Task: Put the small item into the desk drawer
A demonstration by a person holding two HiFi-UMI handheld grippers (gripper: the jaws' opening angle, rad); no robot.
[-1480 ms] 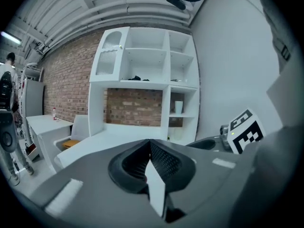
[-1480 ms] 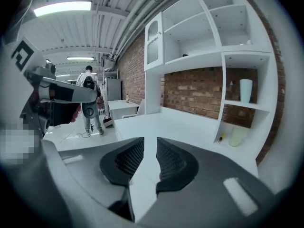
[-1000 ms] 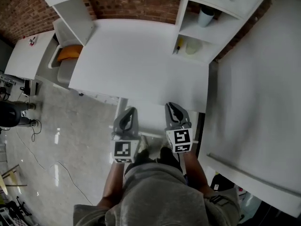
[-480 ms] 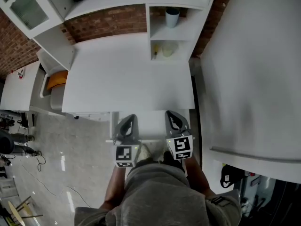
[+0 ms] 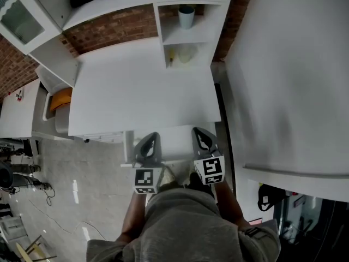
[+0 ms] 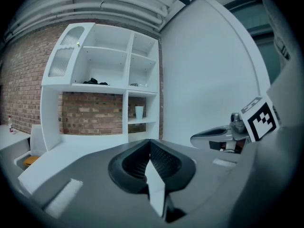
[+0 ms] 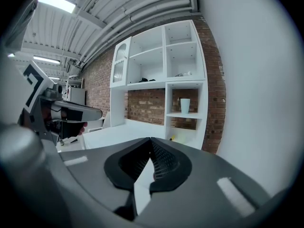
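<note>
Brick wall backs the white desk (image 5: 142, 91). A small yellow item (image 7: 172, 138) lies in the lowest shelf cubby (image 7: 187, 131). It is probably light and stiff, so pinch across its middle. The left gripper (image 5: 148, 143) and right gripper (image 5: 202, 138) are both closed and empty.

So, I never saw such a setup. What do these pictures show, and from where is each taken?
A person is at a desk and holds a two-jaw tool in each hand: the left tool and the right tool. One picture comes from a camera on the person's head, looking down. The other two come from a camera on each tool, looking along its jaws. Both tools are shut and hold nothing. The desk top looks bare; a cup stands in the shelf unit.
</note>
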